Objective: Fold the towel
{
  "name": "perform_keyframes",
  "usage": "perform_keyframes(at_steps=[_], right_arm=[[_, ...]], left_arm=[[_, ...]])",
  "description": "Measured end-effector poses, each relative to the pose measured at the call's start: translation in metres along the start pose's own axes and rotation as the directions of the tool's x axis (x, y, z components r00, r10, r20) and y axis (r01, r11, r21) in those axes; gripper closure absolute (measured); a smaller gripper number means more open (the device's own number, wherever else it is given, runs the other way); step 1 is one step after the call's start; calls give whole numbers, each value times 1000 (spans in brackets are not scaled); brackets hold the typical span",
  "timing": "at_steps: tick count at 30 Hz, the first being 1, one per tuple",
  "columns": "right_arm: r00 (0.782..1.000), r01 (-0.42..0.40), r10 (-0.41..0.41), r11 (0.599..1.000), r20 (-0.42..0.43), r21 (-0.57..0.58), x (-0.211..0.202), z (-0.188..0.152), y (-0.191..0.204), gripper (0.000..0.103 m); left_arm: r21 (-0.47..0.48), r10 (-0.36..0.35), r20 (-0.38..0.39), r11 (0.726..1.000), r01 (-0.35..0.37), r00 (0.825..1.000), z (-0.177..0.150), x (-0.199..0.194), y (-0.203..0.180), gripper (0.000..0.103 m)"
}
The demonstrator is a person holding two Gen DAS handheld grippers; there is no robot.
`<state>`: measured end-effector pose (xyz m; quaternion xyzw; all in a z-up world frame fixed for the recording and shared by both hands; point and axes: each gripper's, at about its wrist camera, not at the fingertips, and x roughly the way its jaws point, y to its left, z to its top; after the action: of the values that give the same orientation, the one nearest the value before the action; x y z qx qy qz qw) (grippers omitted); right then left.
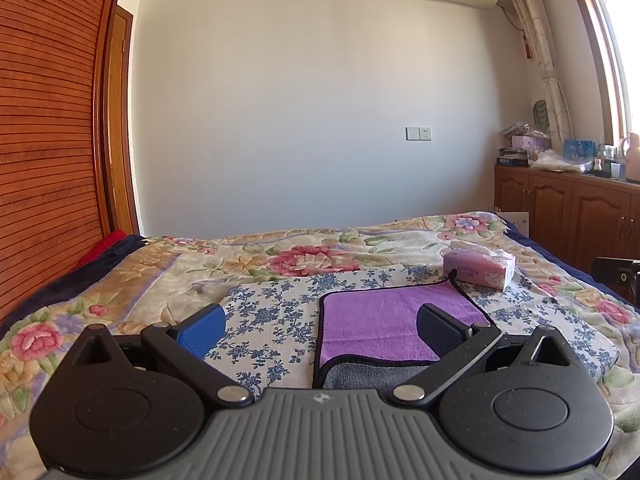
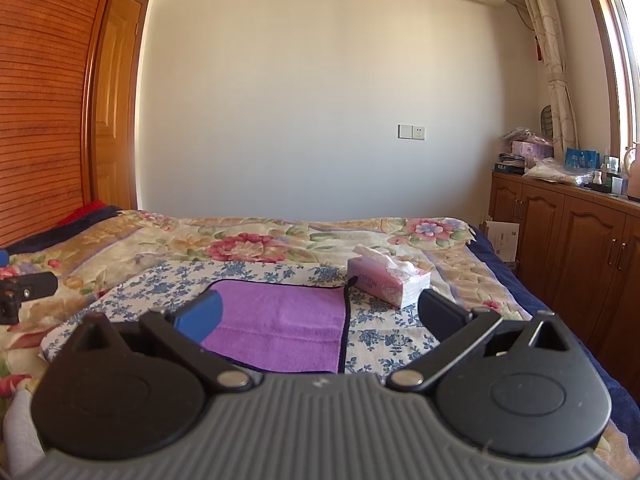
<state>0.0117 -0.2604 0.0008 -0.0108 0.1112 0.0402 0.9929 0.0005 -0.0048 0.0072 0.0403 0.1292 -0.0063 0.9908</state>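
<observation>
Tissues (image 2: 382,258) in pink tissue box (image 2: 386,284)

- The tissue box (image 2: 387,281) stands just beside the far right corner of the purple towel (image 2: 280,320), hemming in that corner.
- Bare blue-flowered cloth (image 1: 276,320) lies left of the towel, giving an unblocked way in on that side.
- In the right wrist view, a strip of the same cloth lies bare to the right of the towel, nearer than the box.
- The floral quilt (image 1: 280,256) beyond the towel carries nothing up to the wall.
- Wooden cabinets (image 2: 580,248) stand well apart, past the bed's right edge.
</observation>
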Motion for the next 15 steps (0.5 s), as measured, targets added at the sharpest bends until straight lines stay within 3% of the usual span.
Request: perform_keyframes(at_steps=[15], right_arm=[[1000,0,0,1000,-2,-5,0,0,2,0]], left_arm=[[-9,-4,5,1000,4,1000,-2,-2,5,0]])
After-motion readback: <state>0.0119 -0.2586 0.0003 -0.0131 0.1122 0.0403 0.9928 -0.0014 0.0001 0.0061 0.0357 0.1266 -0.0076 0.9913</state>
